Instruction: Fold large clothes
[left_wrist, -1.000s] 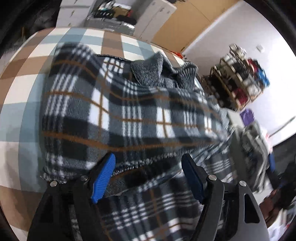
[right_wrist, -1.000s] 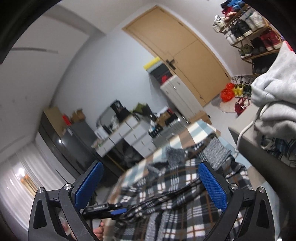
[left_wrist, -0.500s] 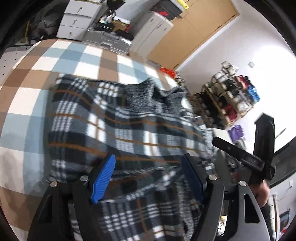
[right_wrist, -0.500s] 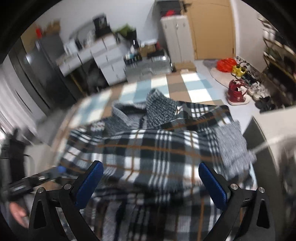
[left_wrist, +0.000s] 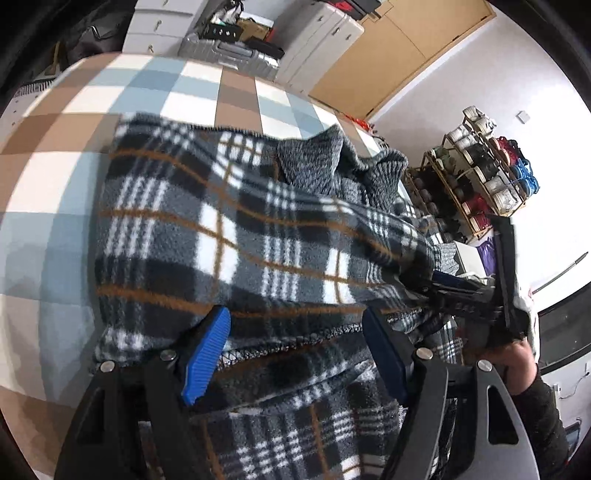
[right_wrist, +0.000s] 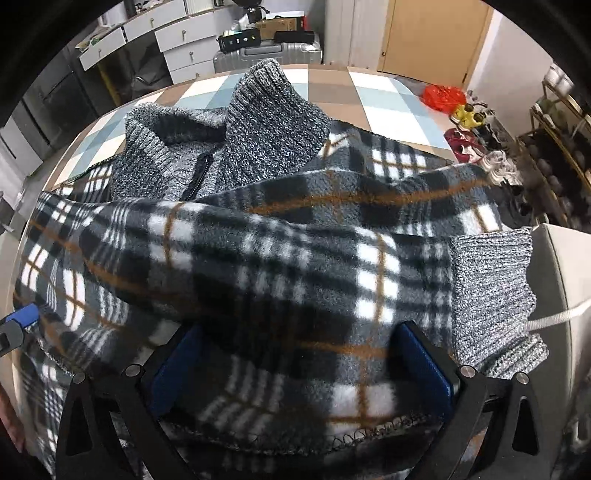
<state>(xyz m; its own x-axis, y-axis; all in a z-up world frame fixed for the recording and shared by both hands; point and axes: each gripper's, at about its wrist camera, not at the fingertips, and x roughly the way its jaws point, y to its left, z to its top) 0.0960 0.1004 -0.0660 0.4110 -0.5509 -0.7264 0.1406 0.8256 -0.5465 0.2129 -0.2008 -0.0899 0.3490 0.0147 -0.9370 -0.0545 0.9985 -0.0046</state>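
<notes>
A large grey, black and white plaid fleece jacket (left_wrist: 236, 236) with a grey knit collar (left_wrist: 317, 162) lies on a checked table (left_wrist: 92, 96). My left gripper (left_wrist: 295, 350) is open, its blue fingers low over the jacket's stitched hem, with fabric between them. My right gripper (right_wrist: 299, 369) is open with a thick fold of the plaid jacket (right_wrist: 288, 266) lying between its blue pads (right_wrist: 424, 365). The knit collar (right_wrist: 266, 122) and a knit cuff (right_wrist: 491, 295) show in the right wrist view. The right gripper also shows in the left wrist view (left_wrist: 461, 295), pushed into the jacket's right side.
A shoe rack (left_wrist: 480, 177) stands to the right beyond the table. White drawers (right_wrist: 177, 40), a silver suitcase (right_wrist: 266, 51) and a wooden door (right_wrist: 432, 33) are behind the table. Shoes (right_wrist: 465, 140) lie on the floor.
The right gripper swung down from facing the room and pushed into the jacket, a fold now between its fingers. The left gripper dropped closer to the hem.
</notes>
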